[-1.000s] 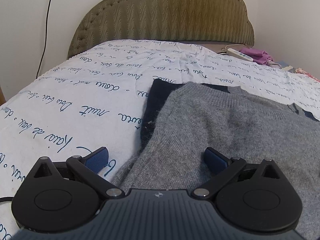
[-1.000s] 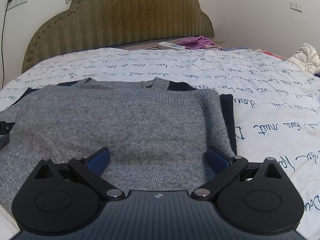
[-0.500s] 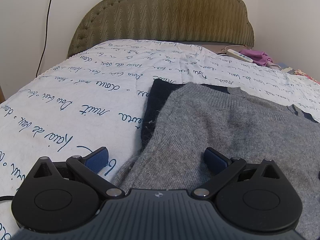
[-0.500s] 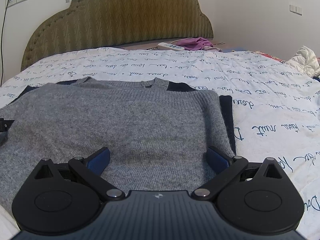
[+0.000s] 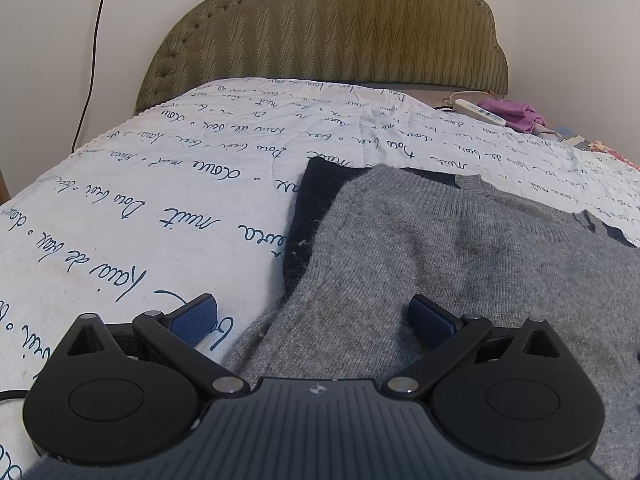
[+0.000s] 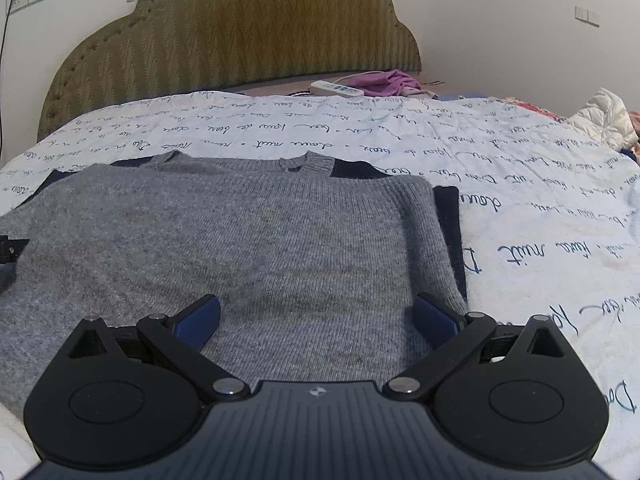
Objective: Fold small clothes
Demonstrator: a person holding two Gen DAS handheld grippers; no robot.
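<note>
Left wrist view: your left gripper (image 5: 314,314) sits low over the bed (image 5: 168,208), its blue-padded fingers (image 5: 194,318) spread wide and holding nothing. The left finger hovers over the white bedspread printed with dark script; the right finger is over grey knit. Between them runs the left side edge of the grey sweater (image 5: 460,264), which lies flat on the bed in front of you, neckline toward the green headboard (image 5: 332,32). A dark navy garment (image 5: 316,196) lies under it, showing as a strip along the sweater's left edge and past its shoulder.

Right wrist view: your right gripper (image 6: 316,316) is likewise open and empty, both fingers (image 6: 434,316) over the lower right part of the grey sweater (image 6: 240,240). The ribbed collar is at the far side. The navy garment (image 6: 450,216) peeks out along the right edge and beside the collar. Farther right is bare bedspread; a white power strip (image 6: 336,88) and purple cloth (image 6: 384,80) lie near the headboard.

The sweater looks like a soft, light, slightly fuzzy knit: it should drape and stretch rather than hold shape, and will likely cling to the navy layer below. Take hold at the side edges or hem corners, pinching only the grey layer, one gripper per side, and lift evenly so the fold stays straight.
</note>
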